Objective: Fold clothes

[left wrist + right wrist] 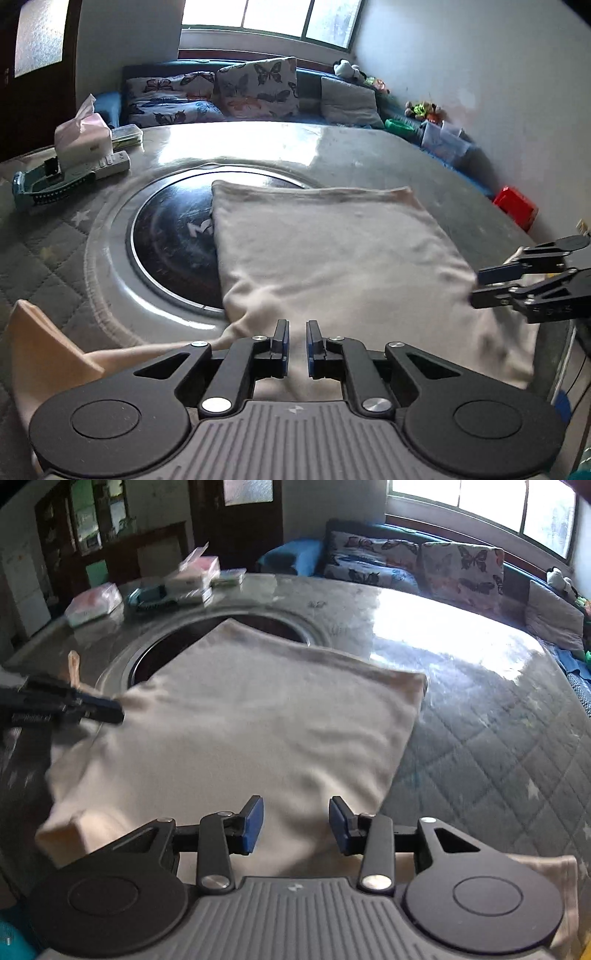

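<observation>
A cream-coloured cloth garment, folded into a rough rectangle (332, 254), lies flat in the middle of both views, on a grey quilted tabletop with a shiny clear cover (369, 147). The far left corner of the garment covers part of a round black glass plate with a metal ring (170, 240), which is set into the tabletop at centre left of the left wrist view. One loose peach-tinted part of the garment (44, 343) sticks out at the lower left of that view. The left gripper (296, 345) is at the bottom centre of its own view, just over the near edge of the garment; its jaws are nearly together, with only a narrow slit, and no cloth is visible between them. The right gripper (296, 823) is at the bottom centre of the right wrist view, above the near part of the garment; its jaws stand apart, released, and they grasp nothing. In the left wrist view the right gripper enters from the right edge, close to the garment's right side. At the upper left of the left wrist view stand a pink tissue box (83, 134), a white remote control (112, 164) and a teal plastic tray (48, 184). Behind the tabletop there is a dark sofa with butterfly-print cushions (255, 86) under a bright window (273, 16).
</observation>
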A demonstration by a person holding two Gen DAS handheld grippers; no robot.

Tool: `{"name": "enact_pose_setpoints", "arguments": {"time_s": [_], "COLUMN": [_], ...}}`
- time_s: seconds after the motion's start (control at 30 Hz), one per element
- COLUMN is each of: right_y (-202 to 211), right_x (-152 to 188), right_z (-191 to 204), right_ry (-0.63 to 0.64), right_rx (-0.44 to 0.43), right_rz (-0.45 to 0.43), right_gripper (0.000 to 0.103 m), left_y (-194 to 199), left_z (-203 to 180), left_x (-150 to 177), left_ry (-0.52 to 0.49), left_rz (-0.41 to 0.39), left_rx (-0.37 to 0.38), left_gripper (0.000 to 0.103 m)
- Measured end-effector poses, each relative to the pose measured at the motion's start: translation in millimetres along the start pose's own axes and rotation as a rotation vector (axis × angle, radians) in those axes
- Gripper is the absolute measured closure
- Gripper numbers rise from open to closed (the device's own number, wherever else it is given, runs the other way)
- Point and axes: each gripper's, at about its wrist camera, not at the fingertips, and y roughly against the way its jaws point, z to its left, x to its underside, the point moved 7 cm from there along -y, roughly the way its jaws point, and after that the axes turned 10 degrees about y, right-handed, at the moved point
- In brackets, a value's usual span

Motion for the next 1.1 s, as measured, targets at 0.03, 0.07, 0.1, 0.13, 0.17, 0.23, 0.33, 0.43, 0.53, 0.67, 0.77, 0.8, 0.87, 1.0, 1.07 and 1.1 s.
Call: {"name": "enact_pose_setpoints", "arguments": {"time_s": [0.03,0.07,0.1,0.13,0.17,0.23,0.33,0.43,0.53,0.67,0.77,0.8,0.87,1.0,1.07,1.1], "right_y": [-5,-11,-16,-21,-26,-28,-32,-43,-52,-63,-72,-75,-79,-87,-91,-93], "right_x": [-3,-5,-6,-6,-6,-7,-15,-20,-26,-35,-41,-44,-48,-59,-64,-67], "right_z": [-3,-8,-14,-18,-23,-31,-48,-67,-85,-101,-108,-110,-112,-113,-113,-112], "right_ry": [-0.013,-0.025,-0.034,-0.040,-0.046,-0.052,-0.078,-0.111,-0.156,-0.183,-0.196,-0.199,-0.198,-0.188,-0.178,-0.171], "right_rx": [0.002,0.007,0.013,0.018,0.022,0.028,0.055,0.090,0.109,0.115,0.113,0.111,0.115,0.113,0.115,0.120], "right_rz": [-0.001,0.003,0.013,0.024,0.036,0.034,0.022,0.025,0.019,0.008,0.009,0.007,0.003,0.000,-0.001,-0.005], "right_gripper": [0.064,0.064,0.063,0.064,0.063,0.064,0.064,0.064,0.064,0.064,0.067,0.069,0.073,0.089,0.093,0.095], "left_y": [-3,-7,-10,-13,-13,-11,-11,-16,-24,-43,-59,-64,-73,-91,-94,-94], "left_z": [1,4,7,11,17,27,34,29,24,28,33,33,32,33,35,36], "left_x": [-1,-2,-2,-2,-4,-7,-15,-26,-40,-64,-79,-82,-87,-91,-91,-91], "left_ry": [0.005,0.015,0.026,0.042,0.059,0.090,0.123,0.096,0.061,0.056,0.060,0.053,0.038,0.014,0.003,-0.001], "left_rz": [0.002,0.007,0.012,0.015,0.010,0.004,0.002,-0.017,-0.044,-0.067,-0.072,-0.072,-0.071,-0.061,-0.066,-0.073], "left_rx": [-0.006,-0.019,-0.030,-0.039,-0.039,-0.046,-0.041,-0.080,-0.130,-0.196,-0.217,-0.216,-0.215,-0.234,-0.242,-0.249], "left_gripper": [0.093,0.093,0.093,0.093,0.093,0.093,0.093,0.088,0.080,0.075,0.073,0.073,0.074,0.087,0.096,0.097]}}
